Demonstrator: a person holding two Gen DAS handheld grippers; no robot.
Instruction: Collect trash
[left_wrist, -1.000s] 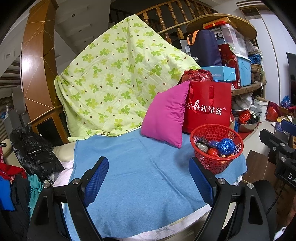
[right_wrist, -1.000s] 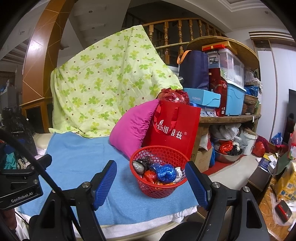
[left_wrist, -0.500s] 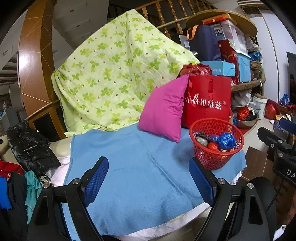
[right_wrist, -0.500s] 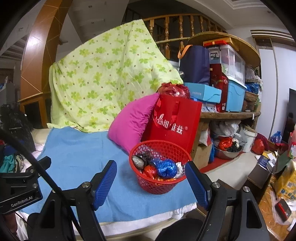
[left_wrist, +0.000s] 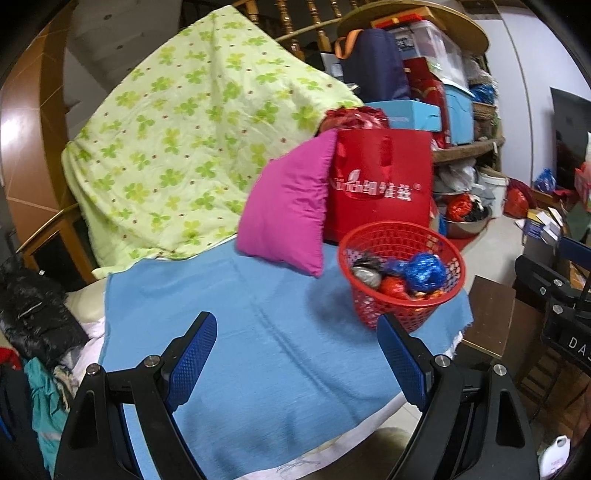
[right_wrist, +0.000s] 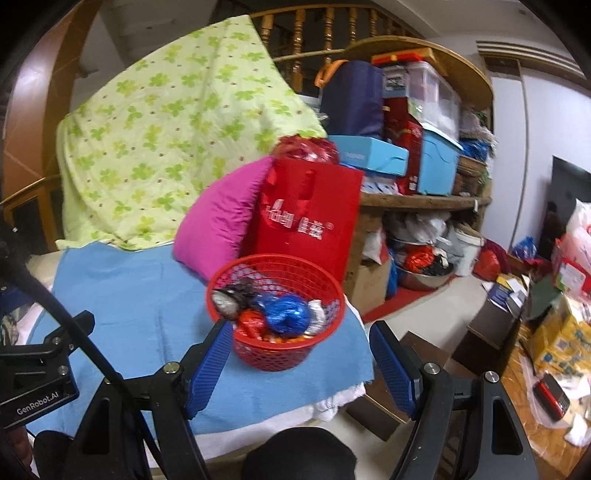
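Both grippers hang spread wide and empty in front of the red basket (right_wrist: 275, 314) of collected trash.

The basket stands upright near the right front corner of the blue cloth (left_wrist: 240, 332), holding crumpled foil wrappers: a blue ball (right_wrist: 286, 314), a red one (right_wrist: 251, 321) and a silver-black one (right_wrist: 229, 299). Just behind it lean a magenta pillow (left_wrist: 288, 218) and a red paper bag (left_wrist: 380, 184), with a green clover-print quilt (left_wrist: 184, 140) draped further back. The left gripper (left_wrist: 295, 354) hovers over bare cloth, jaws parted and gripping nothing, the basket just beyond its right finger. The right gripper (right_wrist: 295, 365) faces the basket head-on, jaws released, its blue pads (right_wrist: 207, 369) on either side and not touching the rim.
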